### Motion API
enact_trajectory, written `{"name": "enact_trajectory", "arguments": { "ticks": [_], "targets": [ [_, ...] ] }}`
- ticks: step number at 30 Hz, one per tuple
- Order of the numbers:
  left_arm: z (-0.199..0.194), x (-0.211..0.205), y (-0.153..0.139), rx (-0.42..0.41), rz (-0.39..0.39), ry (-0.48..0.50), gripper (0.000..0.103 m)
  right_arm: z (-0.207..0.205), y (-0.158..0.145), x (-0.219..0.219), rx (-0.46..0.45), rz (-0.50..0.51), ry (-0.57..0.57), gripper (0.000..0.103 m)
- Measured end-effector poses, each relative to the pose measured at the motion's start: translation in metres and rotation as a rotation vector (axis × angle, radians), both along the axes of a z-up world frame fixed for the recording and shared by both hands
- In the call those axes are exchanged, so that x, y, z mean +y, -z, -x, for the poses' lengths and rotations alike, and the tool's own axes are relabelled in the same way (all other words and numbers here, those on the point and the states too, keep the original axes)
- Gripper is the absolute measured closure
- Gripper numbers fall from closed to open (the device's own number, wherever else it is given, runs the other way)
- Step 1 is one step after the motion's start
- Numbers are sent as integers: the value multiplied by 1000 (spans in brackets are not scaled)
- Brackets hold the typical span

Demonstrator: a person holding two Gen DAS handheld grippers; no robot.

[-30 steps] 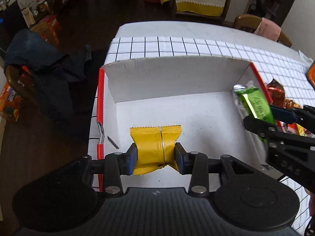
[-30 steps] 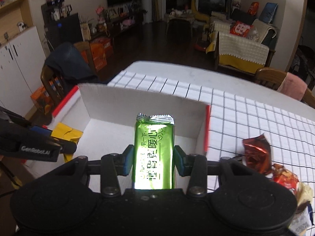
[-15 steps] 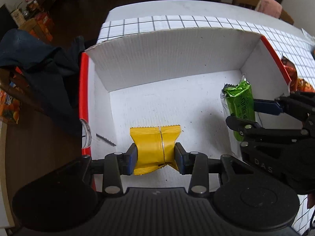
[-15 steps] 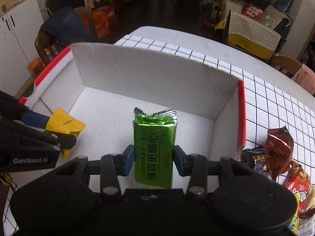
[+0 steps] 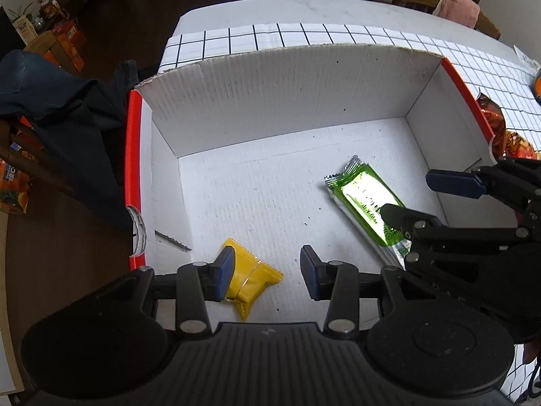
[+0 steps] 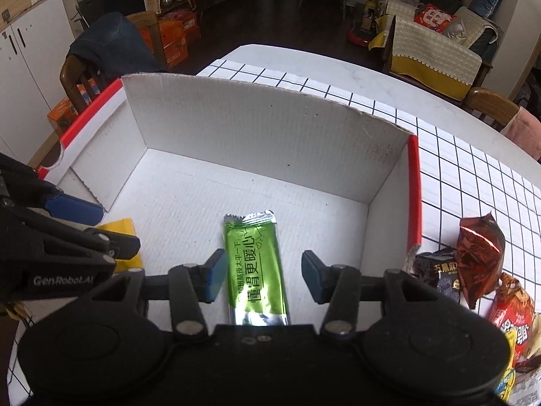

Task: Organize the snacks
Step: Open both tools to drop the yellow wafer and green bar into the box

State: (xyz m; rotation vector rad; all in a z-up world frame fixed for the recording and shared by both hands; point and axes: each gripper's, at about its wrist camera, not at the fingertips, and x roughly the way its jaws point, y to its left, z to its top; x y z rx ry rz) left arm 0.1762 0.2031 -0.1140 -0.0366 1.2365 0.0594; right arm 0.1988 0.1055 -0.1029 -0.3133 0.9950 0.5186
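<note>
A white cardboard box (image 5: 277, 88) with red edges stands on the gridded tablecloth. A yellow snack packet (image 5: 252, 279) lies on the box floor by the left finger of my left gripper (image 5: 267, 272), which is open above it. A green snack bar (image 6: 255, 264) lies flat on the box floor between the fingers of my right gripper (image 6: 263, 275), which is open. The green bar also shows in the left wrist view (image 5: 365, 203), with the right gripper (image 5: 426, 196) over its near end. The left gripper (image 6: 91, 226) shows at the left in the right wrist view.
Several loose snack packets (image 6: 476, 264) lie on the tablecloth right of the box (image 6: 270, 135). A chair with a dark jacket (image 5: 57, 108) stands left of the table. More chairs and a sofa (image 6: 436, 50) stand beyond the table.
Both grippers have opened. The yellow packet and the green bar have dropped from the fingers and now lie on the box floor.
</note>
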Motion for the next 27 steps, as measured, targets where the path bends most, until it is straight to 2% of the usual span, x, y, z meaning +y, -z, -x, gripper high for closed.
{"name": "enact_trajectory", "arguments": {
  "ticks": [17, 20, 27],
  "targets": [
    [34, -13, -51, -147, 35, 22, 49, 31, -52, -37, -65, -156, 44, 38],
    [41, -18, -62, -182, 39, 32, 44, 40, -62, -47, -81, -182, 51, 36],
    [59, -38, -83, -254, 49, 63, 34, 61, -84, -77, -121, -245, 79, 24]
  ]
}}
